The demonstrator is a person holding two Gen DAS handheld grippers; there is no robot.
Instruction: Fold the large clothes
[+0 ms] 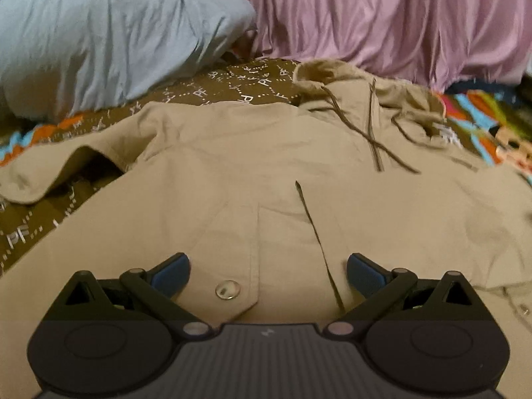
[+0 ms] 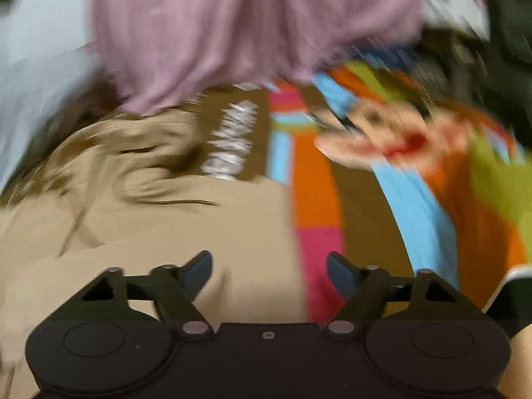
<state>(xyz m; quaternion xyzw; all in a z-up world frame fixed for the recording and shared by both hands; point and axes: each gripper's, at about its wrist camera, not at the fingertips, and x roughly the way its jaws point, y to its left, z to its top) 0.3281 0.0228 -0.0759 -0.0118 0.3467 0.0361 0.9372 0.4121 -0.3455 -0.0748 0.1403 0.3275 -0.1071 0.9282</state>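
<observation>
Left wrist view: the left gripper (image 1: 267, 276) hangs with its jaws spread wide and nothing between them, just above the jacket (image 1: 232, 173); the jacket is a tan hooded one, spread front-up across the bed (image 1: 252, 83), which wears a brown patterned cover; the hood (image 1: 349, 79) lies at the far end with dark cords (image 1: 372, 133) trailing over the chest; a snap (image 1: 227, 289) on a pocket flap sits right between the fingertips; a sleeve (image 1: 56, 173) bunches to the left; a grey pillow (image 1: 109, 33) and a pink sheet (image 1: 382, 16) lie beyond. The cloth looks like thin woven cotton, soft and light, likely to sag and drag once lifted; a doubled hem or side seam should hold better than a flat single layer, and the snap and cords are poor places to pinch.

Right wrist view, heavily blurred: the right gripper (image 2: 269, 274) is also spread and empty, poised over the jacket's right edge (image 2: 286, 219), where tan cloth meets the bright striped cover (image 2: 312, 173); that edge seems the natural hold for a fold inward; finer detail cannot be made out.
</observation>
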